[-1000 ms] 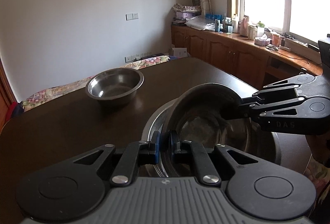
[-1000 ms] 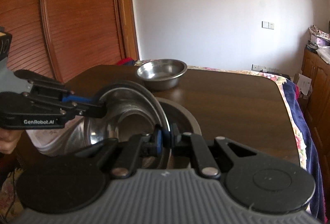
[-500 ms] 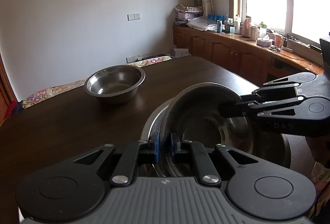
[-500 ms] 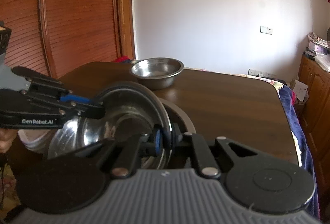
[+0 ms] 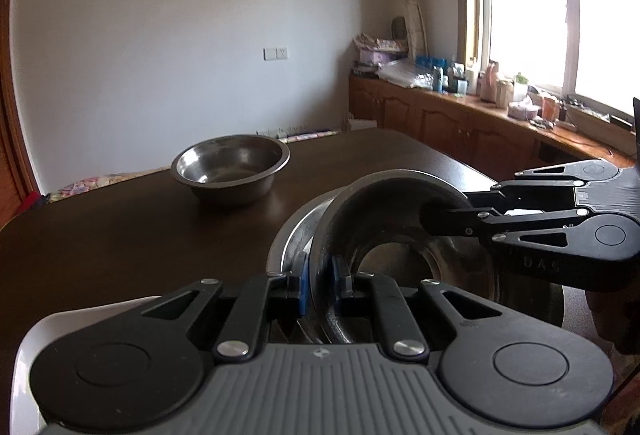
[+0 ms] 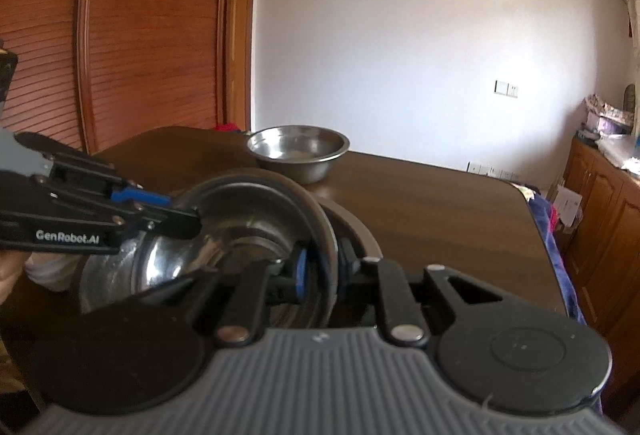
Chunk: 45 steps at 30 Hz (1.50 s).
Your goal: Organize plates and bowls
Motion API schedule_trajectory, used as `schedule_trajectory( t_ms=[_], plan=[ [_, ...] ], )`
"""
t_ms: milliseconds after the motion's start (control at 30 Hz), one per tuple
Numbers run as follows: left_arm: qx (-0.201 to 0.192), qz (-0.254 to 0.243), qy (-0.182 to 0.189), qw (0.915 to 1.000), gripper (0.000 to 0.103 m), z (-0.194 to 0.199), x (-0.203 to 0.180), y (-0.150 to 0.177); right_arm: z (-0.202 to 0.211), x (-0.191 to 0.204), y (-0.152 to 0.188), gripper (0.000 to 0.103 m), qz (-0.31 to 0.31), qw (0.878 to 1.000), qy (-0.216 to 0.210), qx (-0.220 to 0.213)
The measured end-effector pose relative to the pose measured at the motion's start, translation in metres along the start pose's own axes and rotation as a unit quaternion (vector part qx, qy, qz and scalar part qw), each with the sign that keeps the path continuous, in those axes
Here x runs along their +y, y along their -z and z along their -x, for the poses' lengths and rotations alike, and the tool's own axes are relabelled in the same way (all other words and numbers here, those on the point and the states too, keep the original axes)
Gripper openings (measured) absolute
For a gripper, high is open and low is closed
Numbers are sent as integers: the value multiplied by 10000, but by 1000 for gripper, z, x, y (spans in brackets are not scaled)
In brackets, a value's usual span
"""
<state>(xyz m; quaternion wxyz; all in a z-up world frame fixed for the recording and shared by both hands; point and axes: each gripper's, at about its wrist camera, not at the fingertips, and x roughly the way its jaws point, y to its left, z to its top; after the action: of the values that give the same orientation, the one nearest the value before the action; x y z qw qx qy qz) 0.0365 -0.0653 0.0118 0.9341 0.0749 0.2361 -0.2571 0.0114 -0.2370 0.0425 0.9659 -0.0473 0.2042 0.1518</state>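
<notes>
A small steel bowl [image 5: 384, 195] leans on its side inside a larger steel bowl [image 5: 296, 235] on the dark wooden table [image 5: 120, 235]. My left gripper [image 5: 322, 287] is shut on the near part of its rim, blue pads on both sides. My right gripper [image 5: 448, 211] reaches in from the right to the opposite rim. In the right wrist view the tilted bowl [image 6: 248, 219] has its rim between the jaws of my right gripper [image 6: 322, 267]; they are opening, with a gap at the left pad. The left gripper [image 6: 180, 213] enters from the left. A third steel bowl [image 5: 230, 167] stands upright farther back.
The table edge runs along the right, with wooden cabinets [image 5: 460, 115] full of bottles under a bright window beyond it. Slatted wooden wardrobe doors [image 6: 140, 35] stand behind the table's far left. Patterned bedding [image 5: 100, 183] lies past the far edge.
The right gripper's jaws have parted around the bowl's rim, where they were pressed together before. Both hands have tipped slightly. The tilted bowl stays in the larger one.
</notes>
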Motion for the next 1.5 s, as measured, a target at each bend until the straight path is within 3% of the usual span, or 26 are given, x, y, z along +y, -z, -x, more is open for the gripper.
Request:
schedule_trajectory(
  t_ms=[133,333,467,667,933,1000,1300,1500],
  plan=[
    [-224,95,-56,9997,28,3,-5,5,0,2,3,27,-15,9999,-9,-171],
    [-304,144,-62,9994,40,5,-9,6,3,6,0,32,-47,9996,78,-265],
    [-370,188,-54,9991,47,8,-7,5,11,4,-7,53,-121,9989,112,-443],
    [-575,272,-61,9980,66,16,-8,-1,17,4,-12,53,-184,9980,110,-592],
    [-725,296,-190,9967,79,27,-10,-5,30,7,-11,68,-254,9967,130,-759],
    [-750,317,-207,9965,80,31,-9,-5,35,7,-11,80,-241,9964,135,-796],
    [-962,342,-520,9934,103,49,-5,-9,48,5,-20,103,-190,9946,254,-988],
    [-1111,429,-656,9907,103,62,0,-11,52,6,-23,103,-221,9943,357,-985]
  ],
)
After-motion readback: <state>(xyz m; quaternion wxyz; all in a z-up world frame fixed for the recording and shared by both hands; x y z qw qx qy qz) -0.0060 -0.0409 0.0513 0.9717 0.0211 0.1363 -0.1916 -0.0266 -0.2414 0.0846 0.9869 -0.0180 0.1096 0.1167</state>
